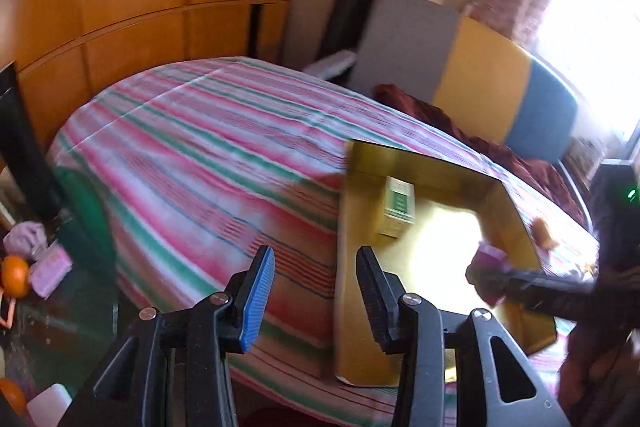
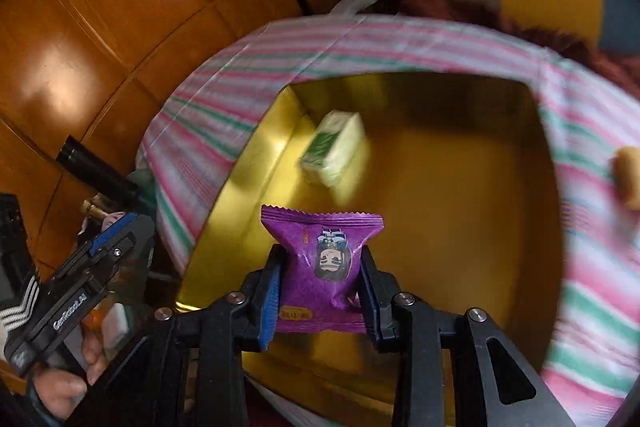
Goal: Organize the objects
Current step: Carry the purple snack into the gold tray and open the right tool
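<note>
Bedding in pink, green and white stripes is covering the bed [image 1: 208,155], carrying a glossy yellow box [image 2: 440,211]. Inside, a blurred white-green carton [image 2: 334,151] is lying near its left wall. The right tool [image 2: 320,291] is clamping a crinkly purple packet [image 2: 320,259] over the box; the left tool [image 1: 316,291] is hanging spread, holding nothing.

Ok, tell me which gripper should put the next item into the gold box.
Right. The right gripper is already shut on the purple snack packet and hangs over the gold box, where the green-and-white carton already lies. The left gripper is open, holds nothing and sits beside the box.
</note>
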Motion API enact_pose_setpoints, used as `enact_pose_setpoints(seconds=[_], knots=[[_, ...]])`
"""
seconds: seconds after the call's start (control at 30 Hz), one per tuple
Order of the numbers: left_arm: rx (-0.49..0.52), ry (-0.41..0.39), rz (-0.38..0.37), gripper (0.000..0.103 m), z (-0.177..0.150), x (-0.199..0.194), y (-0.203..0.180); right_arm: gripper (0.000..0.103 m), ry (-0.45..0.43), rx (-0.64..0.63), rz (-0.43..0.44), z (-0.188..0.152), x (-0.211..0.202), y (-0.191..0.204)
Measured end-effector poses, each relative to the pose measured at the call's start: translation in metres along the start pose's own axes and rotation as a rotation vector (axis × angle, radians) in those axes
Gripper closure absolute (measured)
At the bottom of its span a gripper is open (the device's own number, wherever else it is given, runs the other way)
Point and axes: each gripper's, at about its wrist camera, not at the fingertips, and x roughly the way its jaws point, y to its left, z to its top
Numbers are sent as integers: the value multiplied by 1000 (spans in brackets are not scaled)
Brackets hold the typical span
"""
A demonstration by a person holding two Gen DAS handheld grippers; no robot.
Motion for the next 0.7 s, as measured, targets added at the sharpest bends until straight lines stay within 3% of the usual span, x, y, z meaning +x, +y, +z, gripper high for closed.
enact_pose_setpoints(seconds=[0.07,0.13,0.2,0.23,0.37,0.7], knots=[[-29,6,11,60,1,3,9,66,27,22,50,2,23,10],[-39,8,22,60,2,5,13,58,41,47,102,2,37,14],[-41,13,26,60,1,7,15,34,43,67,150,0,42,15],[-41,14,27,60,1,7,15,31,35,58,156,-2,41,16],[-15,16,20,59,-1,9,9,31,16,21,109,-11,26,13],[140,-1,-14,59,-12,-2,-39,11,-101,-37,-45,-41,-38,-3]])
